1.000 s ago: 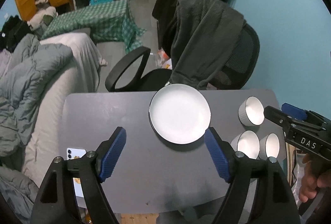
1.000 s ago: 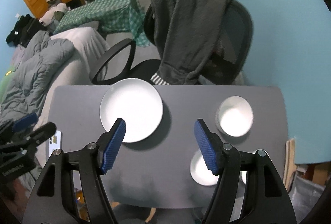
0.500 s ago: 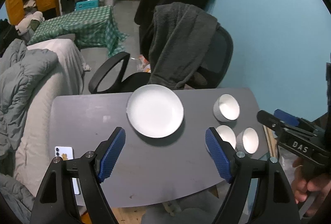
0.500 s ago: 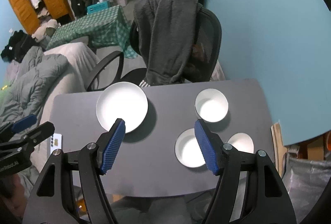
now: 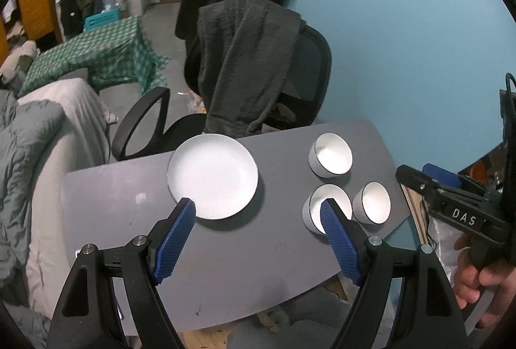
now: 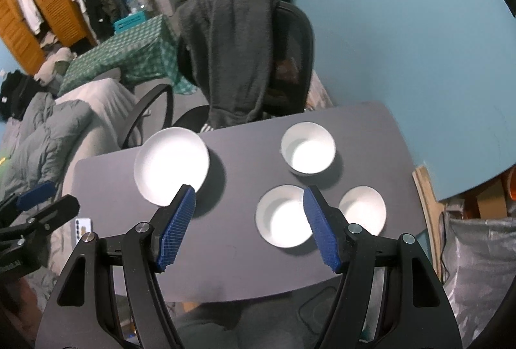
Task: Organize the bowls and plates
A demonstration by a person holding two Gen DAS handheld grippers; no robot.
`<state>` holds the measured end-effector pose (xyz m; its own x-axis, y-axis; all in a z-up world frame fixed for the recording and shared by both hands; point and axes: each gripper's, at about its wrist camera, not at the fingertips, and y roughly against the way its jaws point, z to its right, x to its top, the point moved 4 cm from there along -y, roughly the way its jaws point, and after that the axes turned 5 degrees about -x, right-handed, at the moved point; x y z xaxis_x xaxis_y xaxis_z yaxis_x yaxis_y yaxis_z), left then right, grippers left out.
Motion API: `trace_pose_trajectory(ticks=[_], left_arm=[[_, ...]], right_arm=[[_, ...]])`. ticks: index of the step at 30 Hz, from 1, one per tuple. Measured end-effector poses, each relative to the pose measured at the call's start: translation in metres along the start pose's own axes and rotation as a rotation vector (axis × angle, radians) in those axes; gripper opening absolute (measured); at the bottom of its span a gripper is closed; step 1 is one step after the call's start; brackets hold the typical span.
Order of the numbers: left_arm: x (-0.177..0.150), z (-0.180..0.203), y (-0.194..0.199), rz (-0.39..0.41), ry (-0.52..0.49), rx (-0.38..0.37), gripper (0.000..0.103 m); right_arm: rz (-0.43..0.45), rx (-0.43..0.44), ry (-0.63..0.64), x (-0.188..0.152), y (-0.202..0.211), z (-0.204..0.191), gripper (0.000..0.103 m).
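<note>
A white plate [image 5: 213,175] [image 6: 171,165] lies at the far middle of a small grey table [image 5: 225,262] [image 6: 238,255]. Three white bowls stand at its right end: a far bowl [image 5: 330,154] [image 6: 308,152], a near left bowl [image 5: 314,204] [image 6: 280,217] and a near right bowl [image 5: 372,202] [image 6: 364,207]. High above the table my left gripper [image 5: 256,220] hangs open and empty. My right gripper [image 6: 248,207] is open and empty too, raised over the table. Each gripper shows at the edge of the other's view.
A black office chair [image 5: 290,84] draped with a dark grey garment [image 5: 245,59] stands behind the table. A bed with grey bedding [image 5: 32,155] lies left. A phone [image 6: 82,228] rests at the table's left edge. A teal wall [image 5: 403,43] is on the right.
Both grippers have pulled back and risen, so the table and dishes look smaller and all three bowls come into both views. Jaws stay open; no dish has moved.
</note>
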<state>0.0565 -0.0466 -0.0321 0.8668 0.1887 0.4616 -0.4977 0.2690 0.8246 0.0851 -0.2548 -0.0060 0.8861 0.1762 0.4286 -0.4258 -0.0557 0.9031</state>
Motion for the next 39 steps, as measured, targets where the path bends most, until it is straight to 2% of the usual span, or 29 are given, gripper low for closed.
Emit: trace_pose_trajectory(ticks=[9, 13, 23, 33, 39], left_arm=[[0.009, 0.041, -0.025, -0.039, -0.07, -0.043, 0.081], [0.012, 0.065, -0.041, -0.058, -0.128, -0.035, 0.081], [0.011, 0.102, -0.089, -0.132, -0.195, -0.036, 0.081], [-0.006, 0.105, -0.145, -0.226, -0.23, 0.013, 0.081], [-0.019, 0.104, -0.174, -0.275, -0.247, 0.037, 0.081]], right_arm=[[-0.012, -0.062, -0.052, 0.001, -0.003, 0.044, 0.069], [-0.026, -0.066, -0.071, 0.002, -0.008, 0.063, 0.069], [-0.076, -0.057, -0.089, -0.008, -0.038, 0.096, 0.069], [-0.147, -0.001, -0.092, -0.027, -0.085, 0.114, 0.069], [-0.153, 0.018, -0.032, -0.037, -0.11, 0.111, 0.069]])
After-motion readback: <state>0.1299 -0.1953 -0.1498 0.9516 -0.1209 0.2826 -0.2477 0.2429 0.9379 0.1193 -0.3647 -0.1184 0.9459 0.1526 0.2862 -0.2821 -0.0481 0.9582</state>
